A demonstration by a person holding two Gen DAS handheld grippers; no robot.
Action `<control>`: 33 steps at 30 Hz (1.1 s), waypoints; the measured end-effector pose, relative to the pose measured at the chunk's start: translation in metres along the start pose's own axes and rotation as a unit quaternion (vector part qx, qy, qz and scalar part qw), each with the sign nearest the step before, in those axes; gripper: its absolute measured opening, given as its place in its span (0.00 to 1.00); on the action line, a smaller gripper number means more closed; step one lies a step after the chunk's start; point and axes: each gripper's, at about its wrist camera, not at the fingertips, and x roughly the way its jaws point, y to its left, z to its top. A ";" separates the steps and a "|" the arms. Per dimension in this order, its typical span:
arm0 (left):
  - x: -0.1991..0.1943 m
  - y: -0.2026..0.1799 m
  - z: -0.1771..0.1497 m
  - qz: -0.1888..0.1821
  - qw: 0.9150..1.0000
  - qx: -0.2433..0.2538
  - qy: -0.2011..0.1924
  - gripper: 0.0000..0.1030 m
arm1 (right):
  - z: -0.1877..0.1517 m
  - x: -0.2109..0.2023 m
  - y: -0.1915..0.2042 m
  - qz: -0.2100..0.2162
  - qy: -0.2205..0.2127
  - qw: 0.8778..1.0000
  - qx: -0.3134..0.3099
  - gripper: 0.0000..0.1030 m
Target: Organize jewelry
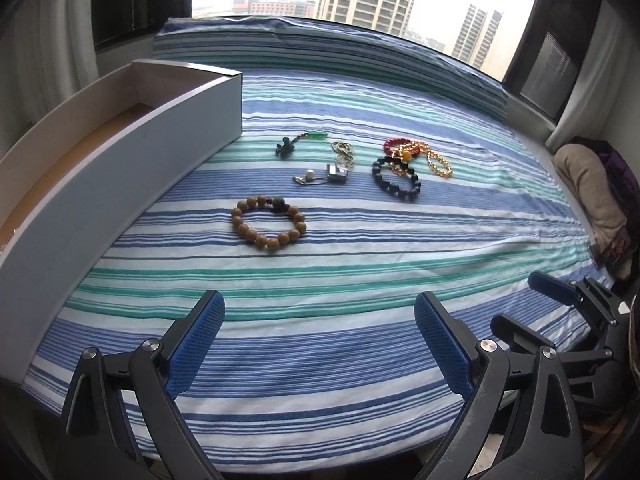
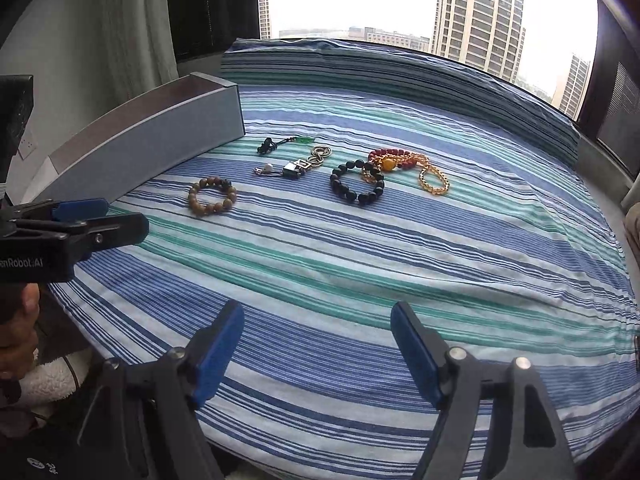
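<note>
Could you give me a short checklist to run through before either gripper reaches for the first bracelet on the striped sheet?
1. Left gripper open with nothing between its pads: ok.
2. Right gripper open with nothing between its pads: ok.
3. Box open at the top, ready to receive pieces: ok.
4. Wooden bead bracelet lying alone, clear of the other pieces: ok.
5. Black bead bracelet free to lift alone: not ok; it overlaps the red bead bracelet and a gold chain.
6. Small silver pieces separate from one another: cannot tell, too small.
</note>
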 end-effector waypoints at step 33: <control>-0.018 0.013 0.013 -0.006 0.999 0.009 -0.044 0.97 | 0.028 -0.017 0.005 0.030 -0.018 0.999 0.020 0.75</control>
